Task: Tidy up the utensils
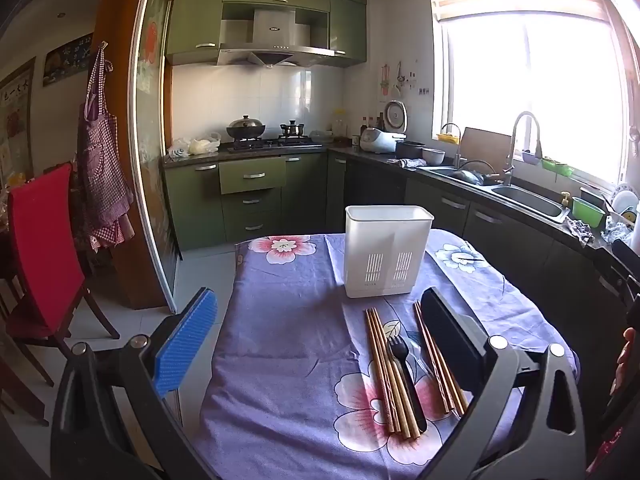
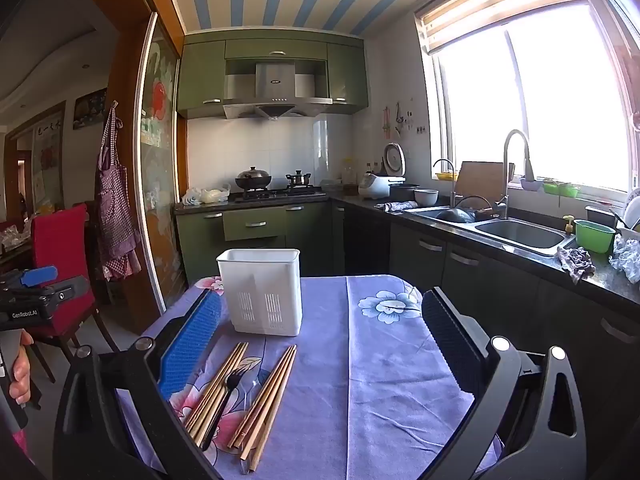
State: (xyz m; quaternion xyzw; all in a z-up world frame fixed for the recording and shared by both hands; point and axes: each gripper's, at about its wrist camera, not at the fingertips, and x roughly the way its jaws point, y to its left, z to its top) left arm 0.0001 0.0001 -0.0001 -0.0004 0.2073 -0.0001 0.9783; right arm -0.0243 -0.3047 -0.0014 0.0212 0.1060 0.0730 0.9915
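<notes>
Bare tablecloth (image 2: 392,380) right of the chopsticks (image 2: 264,396); white holder (image 2: 262,292) upright behind them, seemingly apart.

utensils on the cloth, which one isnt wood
The black fork, lying between the two bundles of wooden chopsticks. It alone is dark plastic with tines; the rest are plain brown sticks.

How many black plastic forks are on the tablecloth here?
1. The black fork lies between the two bundles of chopsticks, in front of the white utensil holder. Another could hide beneath the chopsticks.
</notes>
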